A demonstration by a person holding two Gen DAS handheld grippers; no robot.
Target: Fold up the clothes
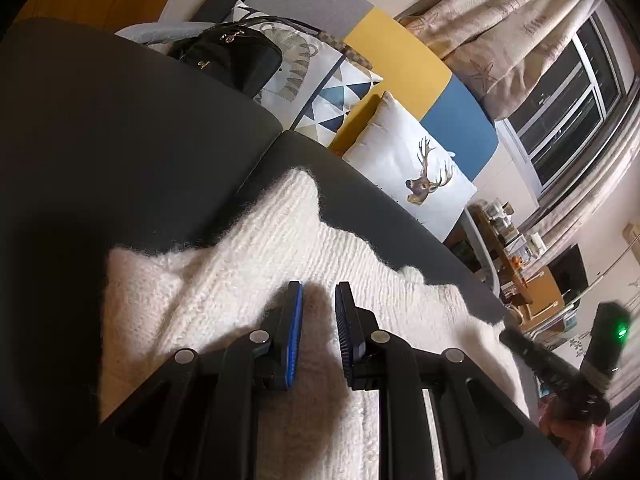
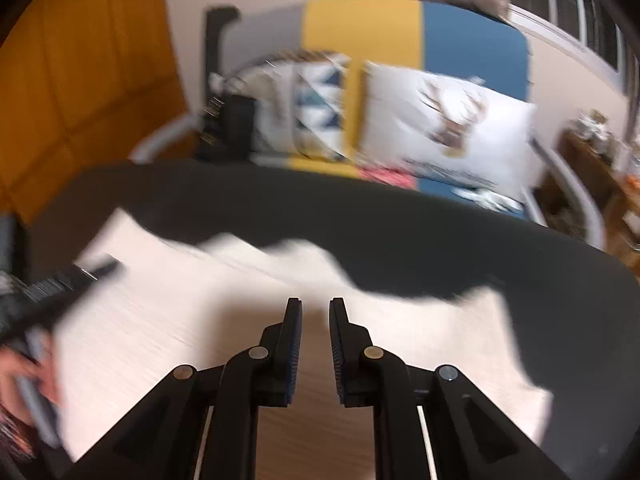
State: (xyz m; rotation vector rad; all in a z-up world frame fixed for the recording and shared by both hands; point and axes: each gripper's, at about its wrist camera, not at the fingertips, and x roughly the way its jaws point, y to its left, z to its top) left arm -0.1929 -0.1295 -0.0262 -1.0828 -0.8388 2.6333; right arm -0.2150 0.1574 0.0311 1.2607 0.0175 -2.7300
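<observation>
Overhead, both hand-held grippers (image 1: 319,286) (image 2: 315,303) slightly apart, white knit (image 1: 248,264) on dark table (image 1: 120,140), sofa (image 1: 404,64) behind.

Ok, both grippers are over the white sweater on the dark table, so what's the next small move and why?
Probably lower the left gripper onto the white knit sweater and pinch its near edge. Its jaws stand slightly apart with nothing between them, just above the fabric, and the right gripper is likewise empty over the sweater, which lies rumpled and unfolded on the dark table. The right view is blurred, so its contact is unclear.
</observation>
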